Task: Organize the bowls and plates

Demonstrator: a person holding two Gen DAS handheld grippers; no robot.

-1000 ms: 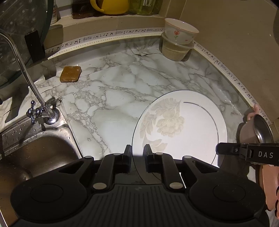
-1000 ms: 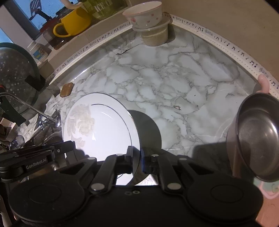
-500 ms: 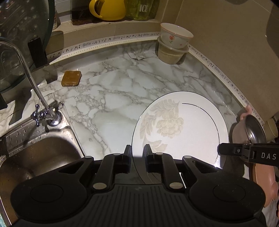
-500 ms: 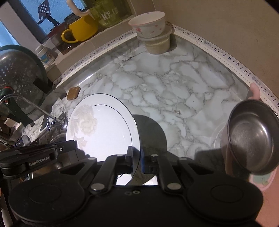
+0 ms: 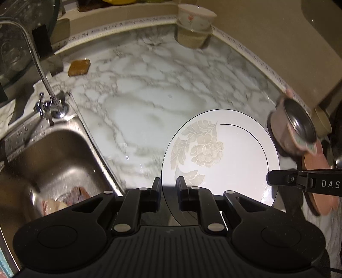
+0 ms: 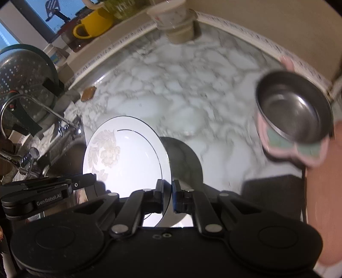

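- Nearest, the left gripper [image 5: 167, 190] has its jaws closed on the near rim of a white plate [image 5: 226, 162] with a pale floral print; the rim passes between the two black fingers [image 5: 155, 192].
- Likewise, the right gripper [image 6: 167, 193] pinches the same plate's [image 6: 128, 162] edge, jaws nearly together with the thin rim caught between them.
- Both grippers thus carry the one plate, which is tilted above the marble-patterned countertop [image 5: 149, 102] and casts a round shadow on it in the right wrist view.
- To the right, a person's hand [image 6: 322, 192] holds a metal bowl [image 6: 292, 109] in a pink outer shell, tipped so that its inside faces the camera; it is clear of the counter and blurred.
- To the left, a stainless steel sink [image 5: 53, 149] sits beside the counter, with scraps near its drain and a chrome faucet [image 5: 40, 70] at its back corner.
- Farther back, a brown sponge [image 5: 79, 67] lies on the counter near the faucet.
- At the far corner, a flower-patterned bowl [image 5: 195, 17] is stacked in a beige bowl [image 5: 192, 39], both upright, well apart from the plate.
- Beyond, a yellow mug [image 6: 94, 24] stands on the sill, and a perforated metal colander [image 6: 23, 79] sits at the far left behind the faucet.
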